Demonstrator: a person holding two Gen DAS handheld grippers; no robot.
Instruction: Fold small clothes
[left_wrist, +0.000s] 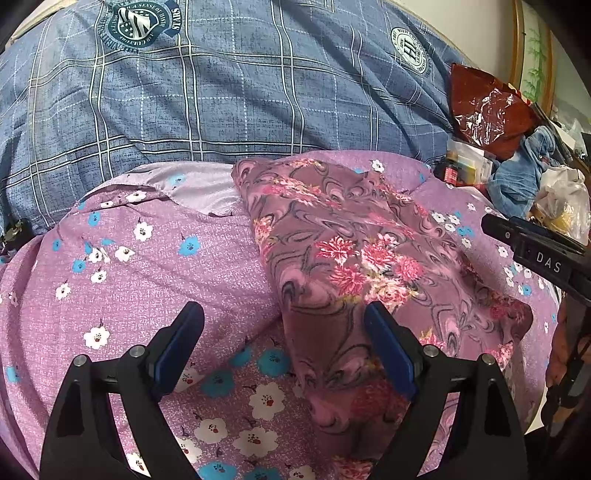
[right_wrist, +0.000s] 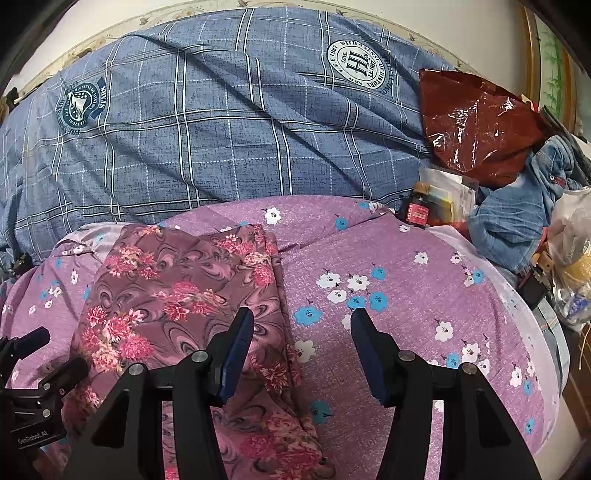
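While both hand-held grippers hover released, the left hand-held gripper straddles a folded, swirl-patterned floral garment's edge. Right hand-held gripper hangs beside it over soft purple flowered bedding.

We see soft matt cloth everywhere: the folded floral garment is thin and smooth, with a faint sheen, lying on a purple flowered cover of speckled, slightly grainy weave. Behind, the blue checked quilt looks like a coarser, denim-like fabric. The red bag is glossy, crinkled plastic. Our right gripper shows matt black plastic, dull blue pads and shiny metal pins.
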